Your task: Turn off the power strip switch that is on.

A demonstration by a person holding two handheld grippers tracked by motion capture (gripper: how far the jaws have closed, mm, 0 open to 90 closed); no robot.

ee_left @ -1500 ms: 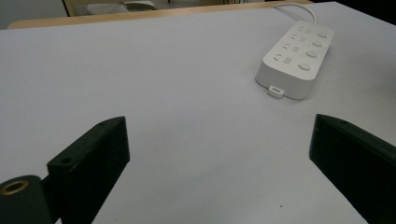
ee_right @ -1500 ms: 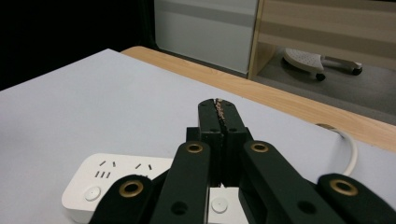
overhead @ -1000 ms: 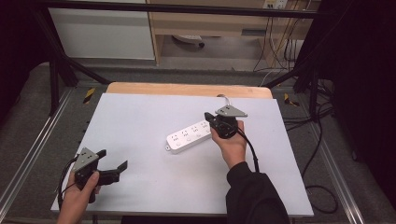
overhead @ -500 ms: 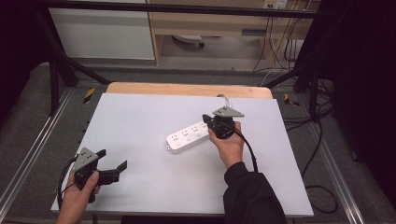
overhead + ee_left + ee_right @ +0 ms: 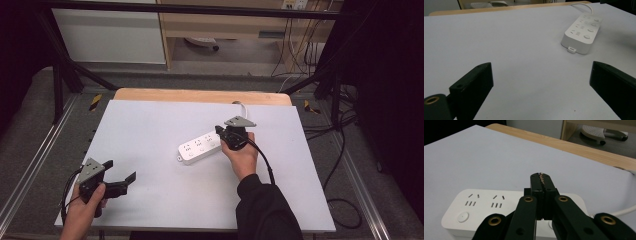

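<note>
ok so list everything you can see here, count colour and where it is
power strip: 1, white, middle of the table, slightly right
power strip cord: 1, white, runs from the strip's far end off the table's back edge
table: 1, white top with a wooden strip along the far edge
cabinet: 1, white, on the floor beyond the table, left
chair base: 1, pale with dark wheels, on the floor beyond the table
cables: several, dark, hanging and lying at the far right
left claw: 1, black, open, near left corner of the table
right claw: 1, black, shut, over the strip's right end
hands: 2, one on each claw
</note>
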